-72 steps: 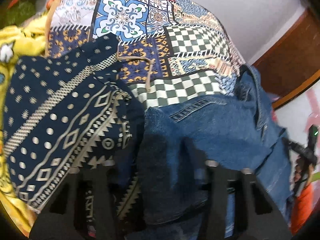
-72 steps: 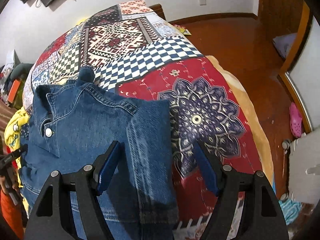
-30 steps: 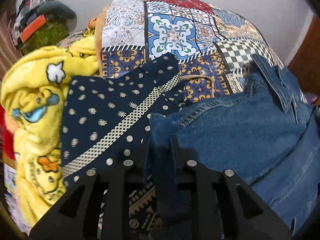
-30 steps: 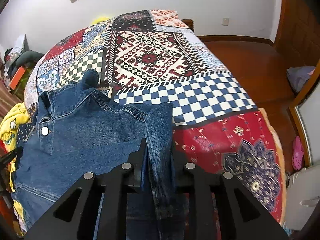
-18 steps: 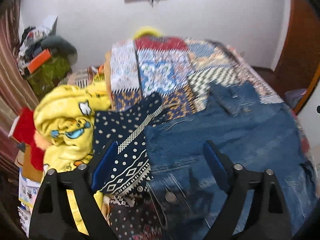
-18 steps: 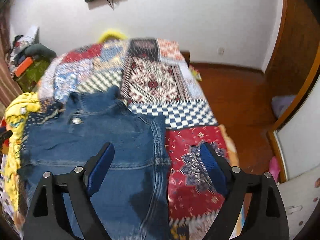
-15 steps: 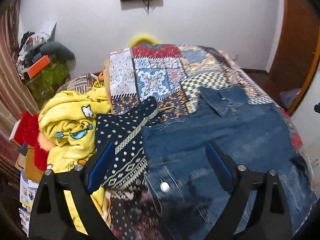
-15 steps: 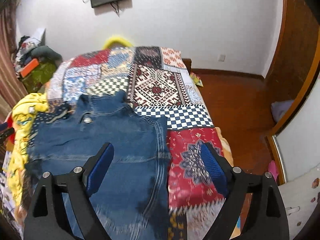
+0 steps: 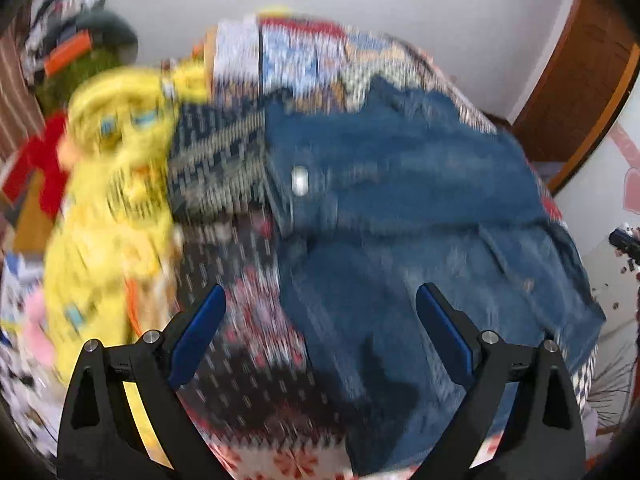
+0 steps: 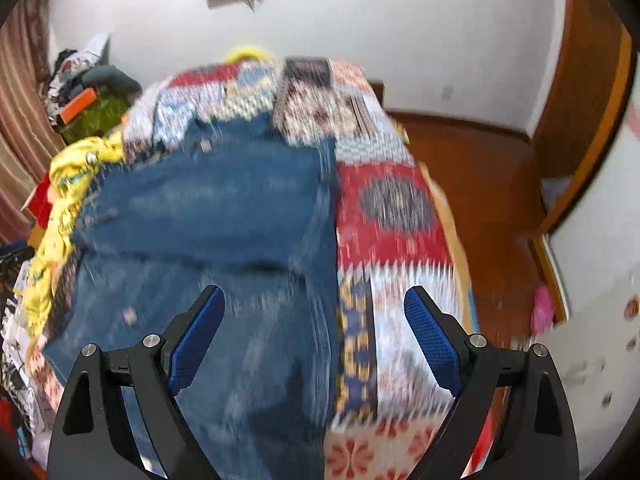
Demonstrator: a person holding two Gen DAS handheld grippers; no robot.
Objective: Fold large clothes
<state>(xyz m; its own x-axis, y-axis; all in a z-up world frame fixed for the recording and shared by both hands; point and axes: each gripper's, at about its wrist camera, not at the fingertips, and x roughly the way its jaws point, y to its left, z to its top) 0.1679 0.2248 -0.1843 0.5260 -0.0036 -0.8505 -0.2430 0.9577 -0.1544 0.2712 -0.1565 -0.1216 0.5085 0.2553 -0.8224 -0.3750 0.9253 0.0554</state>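
Left gripper (image 9: 320,332): jaws wide apart, nothing between them; it hangs above the near part of the bed.
Right gripper (image 10: 314,332): also wide apart and empty, above the near edge of the cloth.
Denim jacket (image 9: 400,220): it lies spread on the patchwork bedcover (image 10: 396,208), ahead of both tools and partly under them; collar at the far end, lower hem close to the fingers.
Risk, wrong cloth: to the left of the left gripper the dark patterned garment (image 9: 216,160) touches the jacket, so I think a low grasp there can catch both layers.
Risk, sliding: the hem seems to reach the near bed edge, so a pull toward the person may drag the jacket off.
Risk, aim: both views are blurred, so fine seams cannot be read well.
Crowded side: the yellow blanket (image 9: 108,184) is piled further left and leaves little room.
Open room: to the right of the right gripper the cover is bare until the bed edge, then wooden floor (image 10: 492,184).
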